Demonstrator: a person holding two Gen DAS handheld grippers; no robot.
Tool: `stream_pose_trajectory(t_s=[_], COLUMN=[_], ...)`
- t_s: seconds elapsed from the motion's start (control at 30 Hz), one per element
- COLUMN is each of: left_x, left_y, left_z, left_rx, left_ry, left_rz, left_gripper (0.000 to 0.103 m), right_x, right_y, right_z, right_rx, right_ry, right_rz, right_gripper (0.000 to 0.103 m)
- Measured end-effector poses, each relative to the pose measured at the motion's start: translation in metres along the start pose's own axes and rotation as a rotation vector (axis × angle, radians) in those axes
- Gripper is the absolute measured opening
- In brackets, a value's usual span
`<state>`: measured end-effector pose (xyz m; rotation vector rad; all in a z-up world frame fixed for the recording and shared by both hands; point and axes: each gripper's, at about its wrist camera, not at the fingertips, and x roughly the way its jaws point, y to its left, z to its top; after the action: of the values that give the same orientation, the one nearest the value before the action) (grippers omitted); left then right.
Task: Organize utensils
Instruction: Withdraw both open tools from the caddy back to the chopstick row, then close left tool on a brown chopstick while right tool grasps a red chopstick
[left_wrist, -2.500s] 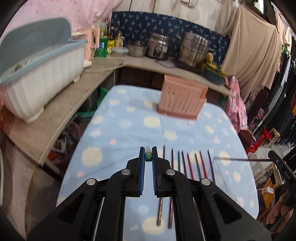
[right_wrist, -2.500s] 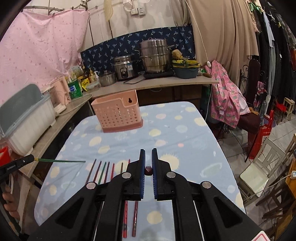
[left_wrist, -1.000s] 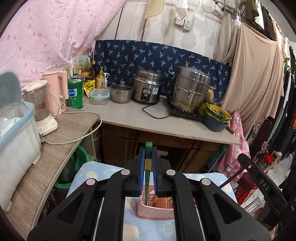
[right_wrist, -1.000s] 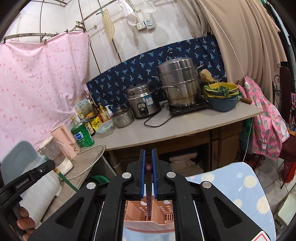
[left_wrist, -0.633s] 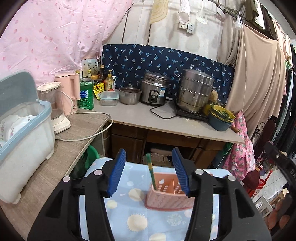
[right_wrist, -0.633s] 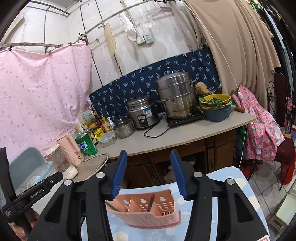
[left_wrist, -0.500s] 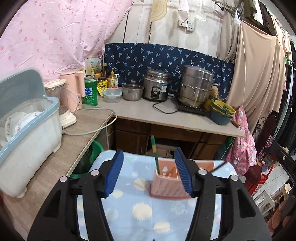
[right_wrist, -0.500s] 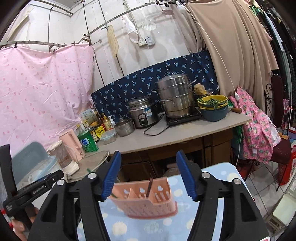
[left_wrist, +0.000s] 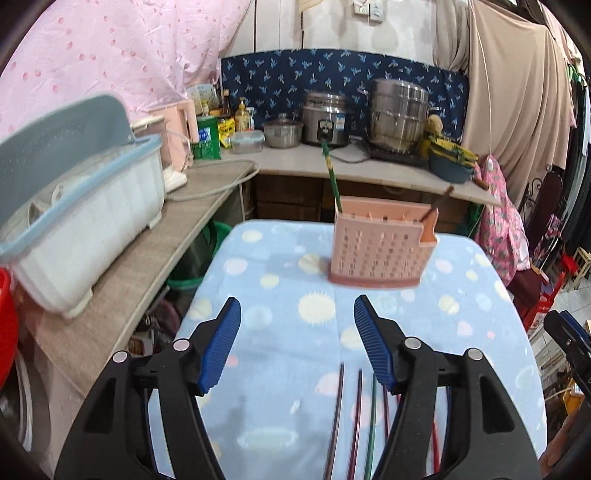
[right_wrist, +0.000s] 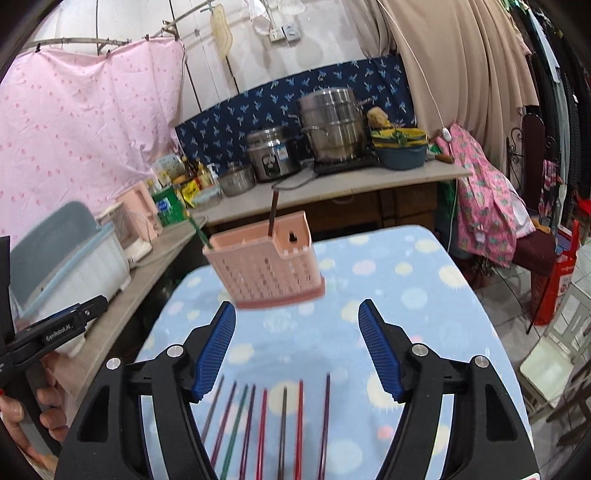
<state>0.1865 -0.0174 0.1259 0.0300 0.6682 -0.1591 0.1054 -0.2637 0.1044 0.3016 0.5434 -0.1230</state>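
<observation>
A pink perforated utensil holder (left_wrist: 380, 247) stands at the far end of the blue dotted tablecloth (left_wrist: 280, 332). A green chopstick (left_wrist: 330, 173) leans out of its left end and a dark brown chopstick (right_wrist: 273, 214) stands at its right end. Several coloured chopsticks (right_wrist: 262, 424) lie in a row on the cloth near me. My left gripper (left_wrist: 297, 325) hovers short of the holder, jaws opening, nothing between them. My right gripper (right_wrist: 297, 325) is the same, jaws opening and empty, above the row.
A white dish bin (left_wrist: 74, 221) with a blue rim sits on the side counter at left. Steel pots (left_wrist: 399, 118) and bottles line the back counter. A chair draped in pink cloth (right_wrist: 491, 206) stands to the right of the table.
Both grippers let go of their chopsticks, which now stand in the holder. Both opened wide and drew back and down from the holder toward the row on the cloth.
</observation>
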Motion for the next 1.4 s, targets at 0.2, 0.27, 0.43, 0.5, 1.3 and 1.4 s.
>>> stream_pose_trajectory(t_s=[0.2, 0.27, 0.43, 0.5, 1.3, 1.4], left_x=[-0.003, -0.005, -0.006, -0.005, 0.004, 0.004], left_y=[0.005, 0.006, 0.009, 0.012, 0.007, 0.007], left_z=[-0.048, -0.063, -0.098, -0.11, -0.181, -0.184], left_rx=[0.015, 0.026, 0.037, 0.029, 0.047, 0.048], left_ry=[0.073, 0.088, 0.136, 0.161, 0.3, 0.308], left_rz=[0.011, 0.017, 0.027, 0.025, -0.001, -0.004], left_gripper=[0.061, 0.061, 0.061, 0.061, 0.061, 0.061], right_x=[-0.013, -0.016, -0.021, -0.022, -0.003, 0.0], right_y=[0.0, 0.002, 0.003, 0.003, -0.003, -0.003], right_z=[-0.046, -0.057, -0.089, -0.099, -0.176, -0.181], right_rx=[-0.027, -0.041, -0.067, -0.074, -0.103, -0.098], right_ry=[0.061, 0.078, 0.124, 0.141, 0.311, 0.329], right_rz=[-0.022, -0.031, -0.043, -0.05, -0.115, -0.109], right_gripper=[0.067, 0.067, 0.067, 0.067, 0.039, 0.032])
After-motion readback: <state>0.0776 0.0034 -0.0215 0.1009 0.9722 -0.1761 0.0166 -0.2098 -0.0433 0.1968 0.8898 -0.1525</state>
